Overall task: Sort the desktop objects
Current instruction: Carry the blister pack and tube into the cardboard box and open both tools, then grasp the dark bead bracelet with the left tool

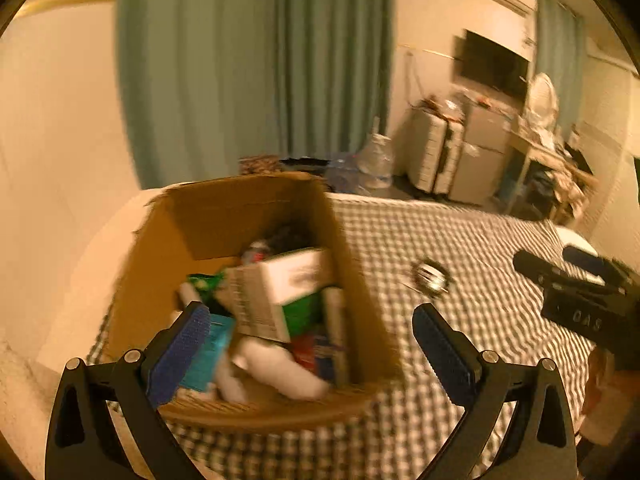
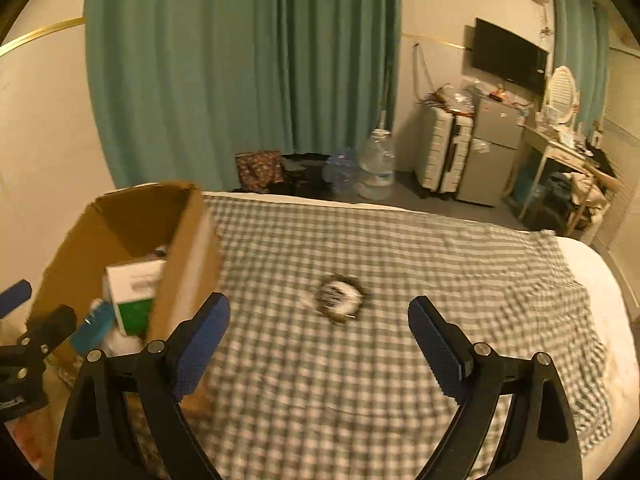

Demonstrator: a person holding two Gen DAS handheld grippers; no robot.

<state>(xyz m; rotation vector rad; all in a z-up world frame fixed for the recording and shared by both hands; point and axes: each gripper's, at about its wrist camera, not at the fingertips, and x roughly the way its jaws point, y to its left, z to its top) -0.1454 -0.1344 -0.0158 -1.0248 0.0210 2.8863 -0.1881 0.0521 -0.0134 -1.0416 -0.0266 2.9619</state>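
An open cardboard box (image 1: 180,220) (image 2: 188,256) stands on the checked cloth (image 2: 400,264) at the left. It holds several items, among them a white and green carton (image 1: 288,280) (image 2: 134,292) and a teal packet (image 1: 208,352). My left gripper (image 1: 308,344) hangs open over the box's near side with nothing between its fingers. A small round dark and white object (image 2: 340,298) (image 1: 430,276) lies alone on the cloth. My right gripper (image 2: 316,340) stands open just short of that object, empty. The right gripper also shows at the right edge of the left wrist view (image 1: 576,292).
The cloth covers a white bed (image 2: 608,280) whose right and far edges show. Beyond it are green curtains (image 2: 240,72), water bottles (image 2: 376,168), a suitcase (image 2: 444,156), a small fridge (image 2: 492,148) and a cluttered desk (image 2: 568,152).
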